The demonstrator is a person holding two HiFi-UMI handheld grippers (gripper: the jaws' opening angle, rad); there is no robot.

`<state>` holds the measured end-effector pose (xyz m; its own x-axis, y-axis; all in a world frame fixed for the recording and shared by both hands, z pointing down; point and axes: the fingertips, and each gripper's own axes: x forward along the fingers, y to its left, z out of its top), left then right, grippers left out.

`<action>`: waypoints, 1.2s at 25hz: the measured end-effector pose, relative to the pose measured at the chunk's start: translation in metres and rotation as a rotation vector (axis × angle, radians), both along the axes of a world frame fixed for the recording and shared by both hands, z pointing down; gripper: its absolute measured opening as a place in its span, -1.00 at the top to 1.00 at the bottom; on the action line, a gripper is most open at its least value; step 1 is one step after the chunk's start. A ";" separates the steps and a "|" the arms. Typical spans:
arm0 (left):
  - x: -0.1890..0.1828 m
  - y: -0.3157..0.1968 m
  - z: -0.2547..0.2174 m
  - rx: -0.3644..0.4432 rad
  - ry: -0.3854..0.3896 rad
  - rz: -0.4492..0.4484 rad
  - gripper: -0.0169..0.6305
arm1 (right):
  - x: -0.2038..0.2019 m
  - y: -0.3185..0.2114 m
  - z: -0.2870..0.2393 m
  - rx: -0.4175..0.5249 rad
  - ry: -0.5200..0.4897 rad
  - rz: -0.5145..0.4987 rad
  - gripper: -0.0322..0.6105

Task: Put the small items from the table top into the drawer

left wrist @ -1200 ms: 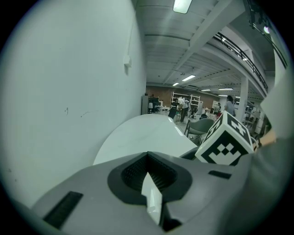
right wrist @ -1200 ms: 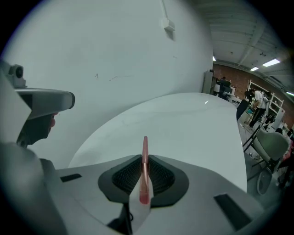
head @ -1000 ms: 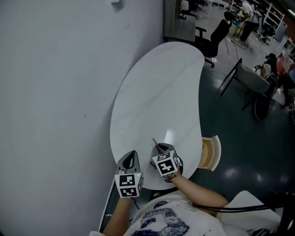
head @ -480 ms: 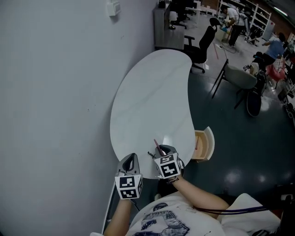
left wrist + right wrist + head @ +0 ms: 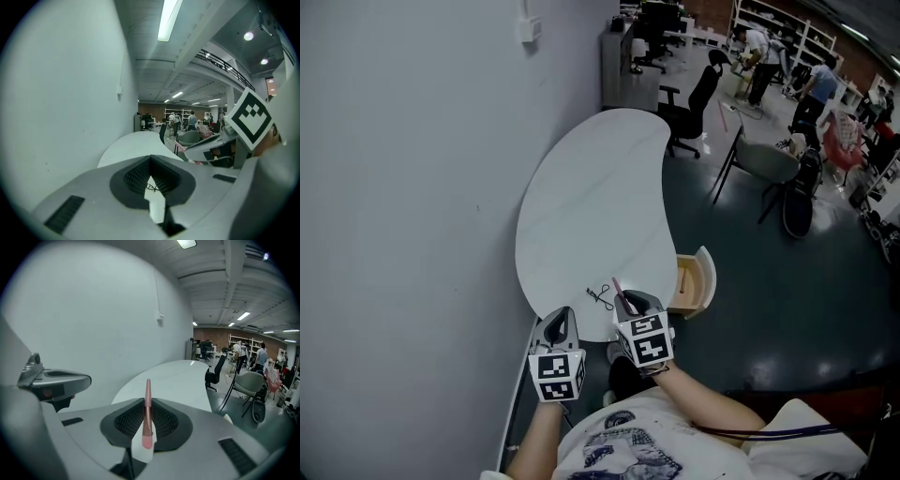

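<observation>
— What's the left gripper (image 5: pixel 562 317) up to?
— It hovers at the near end of the white table (image 5: pixel 591 206), jaws a thin slit apart, nothing in them. A small black wiry thing (image 5: pixel 600 296) lies on the tabletop just ahead.
— And the right gripper (image 5: pixel 630 302)?
— Clamped on a pink pen (image 5: pixel 618 290), with the pen's end poking out past the jaws. To its right the drawer (image 5: pixel 692 281) stands open, with something pinkish inside.
</observation>
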<state>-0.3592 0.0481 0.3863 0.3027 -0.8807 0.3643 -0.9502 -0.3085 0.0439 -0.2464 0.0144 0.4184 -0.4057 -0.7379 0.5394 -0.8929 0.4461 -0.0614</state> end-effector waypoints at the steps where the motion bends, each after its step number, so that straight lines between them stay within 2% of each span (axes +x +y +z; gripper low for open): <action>1: 0.003 0.006 -0.001 0.003 0.001 0.004 0.89 | 0.002 0.007 -0.004 0.006 -0.004 0.005 0.71; 8: 0.017 0.031 -0.008 0.017 0.016 0.038 0.89 | 0.016 0.045 -0.018 0.026 -0.006 0.033 0.71; 14: 0.037 0.031 -0.004 0.024 0.037 0.070 0.89 | 0.039 0.053 -0.026 0.058 0.006 0.069 0.71; 18: 0.061 0.027 -0.003 0.044 0.005 0.121 0.89 | 0.059 0.052 -0.027 0.069 0.013 0.102 0.71; 24: 0.100 0.020 0.002 0.035 -0.003 0.184 0.89 | 0.089 0.052 -0.021 0.060 -0.002 0.135 0.71; 30: 0.153 0.008 0.006 0.020 -0.009 0.216 0.89 | 0.141 0.048 -0.012 0.047 -0.019 0.164 0.71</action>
